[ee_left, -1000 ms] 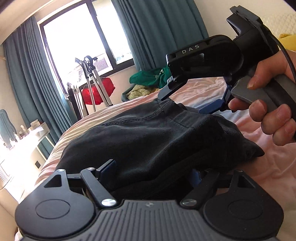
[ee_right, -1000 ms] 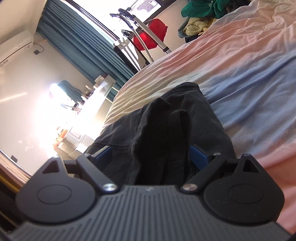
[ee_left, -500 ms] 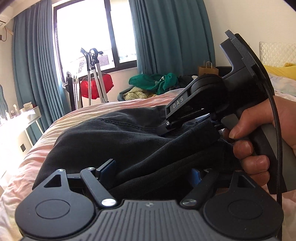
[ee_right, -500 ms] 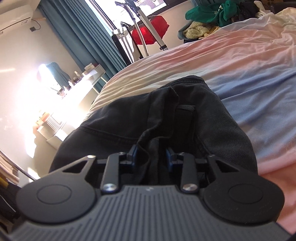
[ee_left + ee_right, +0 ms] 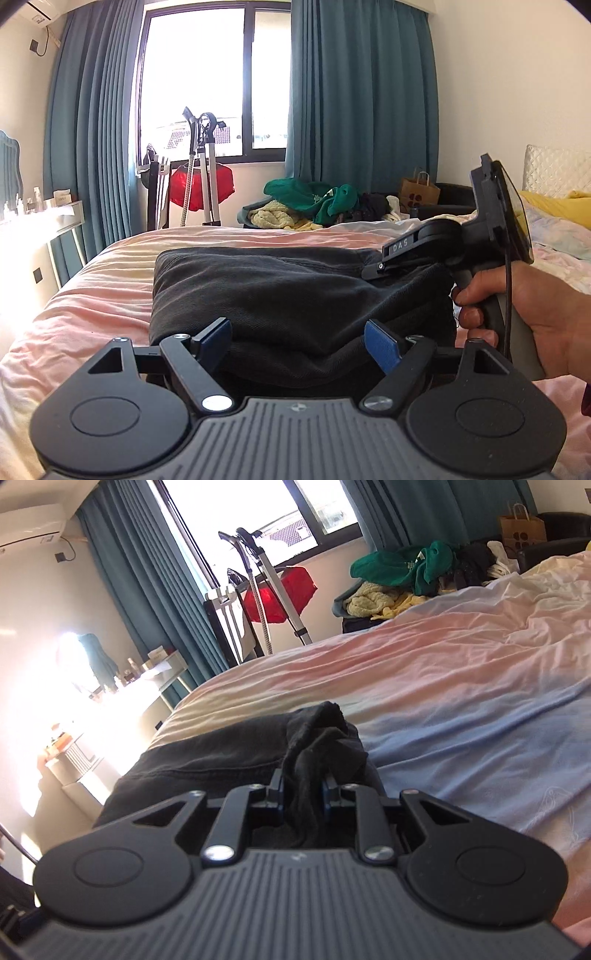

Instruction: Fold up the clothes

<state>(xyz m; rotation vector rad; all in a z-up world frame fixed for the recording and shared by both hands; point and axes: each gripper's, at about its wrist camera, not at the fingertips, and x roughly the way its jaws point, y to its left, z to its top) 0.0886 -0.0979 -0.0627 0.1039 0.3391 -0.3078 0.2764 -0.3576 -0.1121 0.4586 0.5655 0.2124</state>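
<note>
A dark grey, denim-like garment (image 5: 280, 291) lies folded in a thick stack on the pink bed. My left gripper (image 5: 298, 341) is open, its blue pads (image 5: 380, 345) set wide on either side of the garment's near edge. My right gripper (image 5: 301, 794) is shut on a bunched fold of the garment (image 5: 317, 742) at its right end. In the left wrist view the right gripper's body (image 5: 439, 247) rests on the garment's right side, held by a hand.
The bed sheet (image 5: 461, 686) is pink, yellow and pale blue and wrinkled. A pile of green and yellow clothes (image 5: 310, 203) sits past the far edge. A red garment steamer (image 5: 201, 181) stands by the window. A bright side table (image 5: 40, 218) is at the left.
My right gripper has shut on a fold of the dark garment. Both views have levelled out, and the garment has moved from a raised mound to a flatter stack.
</note>
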